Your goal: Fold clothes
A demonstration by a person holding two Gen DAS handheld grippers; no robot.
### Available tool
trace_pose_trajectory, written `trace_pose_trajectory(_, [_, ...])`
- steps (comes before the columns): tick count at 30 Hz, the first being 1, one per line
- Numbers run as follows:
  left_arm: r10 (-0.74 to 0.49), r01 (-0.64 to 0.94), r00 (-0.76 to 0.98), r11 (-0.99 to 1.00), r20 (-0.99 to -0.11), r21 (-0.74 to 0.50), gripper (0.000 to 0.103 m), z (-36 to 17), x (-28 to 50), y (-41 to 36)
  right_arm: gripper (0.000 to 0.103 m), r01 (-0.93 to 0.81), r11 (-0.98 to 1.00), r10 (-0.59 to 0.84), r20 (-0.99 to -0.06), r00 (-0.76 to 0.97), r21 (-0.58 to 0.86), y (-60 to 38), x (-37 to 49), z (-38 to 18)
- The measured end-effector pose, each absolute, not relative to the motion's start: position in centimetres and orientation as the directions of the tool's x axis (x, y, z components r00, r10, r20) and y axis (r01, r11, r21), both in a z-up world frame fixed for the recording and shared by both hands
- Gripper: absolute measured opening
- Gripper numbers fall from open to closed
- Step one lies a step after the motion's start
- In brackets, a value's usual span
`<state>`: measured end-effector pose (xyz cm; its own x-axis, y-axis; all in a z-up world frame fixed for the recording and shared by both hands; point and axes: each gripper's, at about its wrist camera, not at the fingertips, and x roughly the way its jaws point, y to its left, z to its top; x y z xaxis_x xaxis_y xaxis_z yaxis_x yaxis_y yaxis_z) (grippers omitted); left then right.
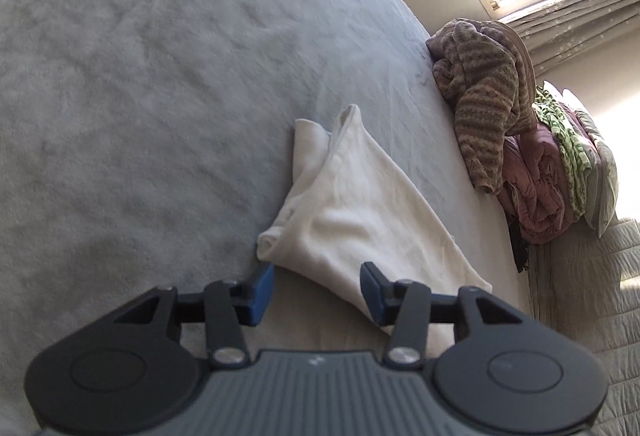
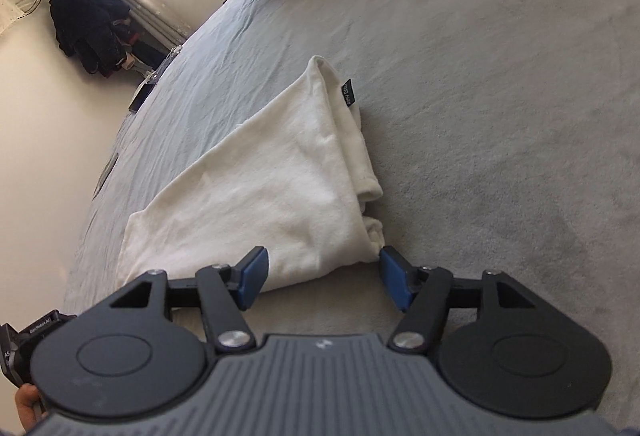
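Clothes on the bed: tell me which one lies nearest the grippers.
The white garment, lying flat just ahead of both open grippers. The striped brown knit is bunched far back at the bed's edge.

A white garment [image 1: 360, 212] lies folded into a long, narrow, rumpled shape on the grey bedspread [image 1: 140, 96], a small black label [image 2: 346, 92] at one edge.
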<state>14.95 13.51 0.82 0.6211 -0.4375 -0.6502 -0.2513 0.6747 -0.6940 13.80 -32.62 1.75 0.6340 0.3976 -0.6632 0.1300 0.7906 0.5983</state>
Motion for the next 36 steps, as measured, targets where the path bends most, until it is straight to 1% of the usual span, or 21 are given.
trace_pose_trajectory(2, [-0.448, -0.264, 0.618, 0.655, -0.646, -0.708, 0.053, -0.1, 15.2, 12.9, 0.067, 0.129, 0.789, 0.39, -0.652, 0.65, 0.6, -32.3, 13.6, 1.7])
trace_pose_trajectory(5, [-0.422, -0.264, 0.65, 0.654, -0.632, -0.709, 0.055, -0.4, 15.5, 12.2, 0.07, 0.135, 0.778, 0.383, -0.633, 0.673, 0.614, -32.2, 13.4, 1.6])
trace_pose_trajectory(8, [-0.412, -0.262, 0.661, 0.656, -0.627, -0.708, 0.057, -0.2, 15.8, 12.0, 0.07, 0.167, 0.735, 0.394, -0.615, 0.683, 0.657, -32.9, 12.9, 1.4])
trace_pose_trajectory(12, [-0.404, -0.255, 0.677, 0.656, -0.615, -0.711, 0.058, -0.5, 16.0, 12.0, 0.069, 0.233, 0.675, 0.415, -0.622, 0.664, 0.7, -33.3, 11.9, 1.6])
trace_pose_trajectory(14, [-0.394, -0.251, 0.682, 0.666, -0.616, -0.703, 0.058, -0.5, 16.0, 11.9, 0.069, 0.249, 0.665, 0.404, -0.619, 0.673, 0.704, -33.0, 11.4, 1.7])
trace_pose_trajectory(19, [-0.353, -0.236, 0.698, 0.708, -0.623, -0.665, 0.056, -0.2, 16.4, 10.9, 0.068, 0.22, 0.628, 0.384, -0.543, 0.747, 0.746, -32.9, 11.9, 0.4])
trace_pose_trajectory(23, [-0.309, -0.221, 0.716, 0.751, -0.626, -0.622, 0.055, -0.1, 16.2, 10.2, 0.069, 0.199, 0.648, 0.354, -0.522, 0.776, 0.735, -32.4, 11.8, 0.5])
trace_pose_trajectory(24, [-0.3, -0.221, 0.719, 0.756, -0.627, -0.616, 0.054, -0.1, 16.1, 10.2, 0.069, 0.197, 0.649, 0.346, -0.516, 0.784, 0.735, -32.3, 11.8, 0.4])
trace_pose_trajectory(26, [-0.291, -0.226, 0.726, 0.755, -0.623, -0.615, 0.044, -0.2, 16.1, 10.5, 0.068, 0.193, 0.652, 0.329, -0.502, 0.8, 0.734, -32.2, 11.9, 0.3])
trace_pose_trajectory(27, [-0.29, -0.228, 0.729, 0.751, -0.62, -0.619, 0.039, -0.3, 16.1, 10.7, 0.065, 0.192, 0.653, 0.321, -0.497, 0.806, 0.733, -32.2, 11.9, 0.2])
trace_pose_trajectory(28, [-0.296, -0.229, 0.734, 0.74, -0.612, -0.633, 0.035, -0.5, 16.2, 11.0, 0.049, 0.198, 0.654, 0.316, -0.502, 0.805, 0.73, -32.3, 12.0, 0.0])
trace_pose_trajectory(29, [-0.302, -0.23, 0.738, 0.728, -0.604, -0.646, 0.034, -0.7, 16.2, 11.2, 0.028, 0.205, 0.654, 0.311, -0.507, 0.804, 0.728, -32.4, 12.0, -0.3])
trace_pose_trajectory(31, [-0.309, -0.225, 0.749, 0.714, -0.586, -0.663, 0.029, -0.9, 16.1, 11.4, 0.023, 0.21, 0.633, 0.315, -0.496, 0.809, 0.745, -32.8, 12.0, -0.8])
trace_pose_trajectory(32, [-0.305, -0.216, 0.754, 0.722, -0.582, -0.658, 0.029, -0.8, 16.0, 11.3, 0.022, 0.208, 0.619, 0.319, -0.484, 0.815, 0.757, -33.0, 11.9, -0.9])
trace_pose_trajectory(36, [-0.291, -0.191, 0.761, 0.754, -0.58, -0.629, 0.023, 0.0, 15.7, 10.7, 0.021, 0.171, 0.663, 0.296, -0.466, 0.834, 0.728, -32.5, 11.3, 0.2])
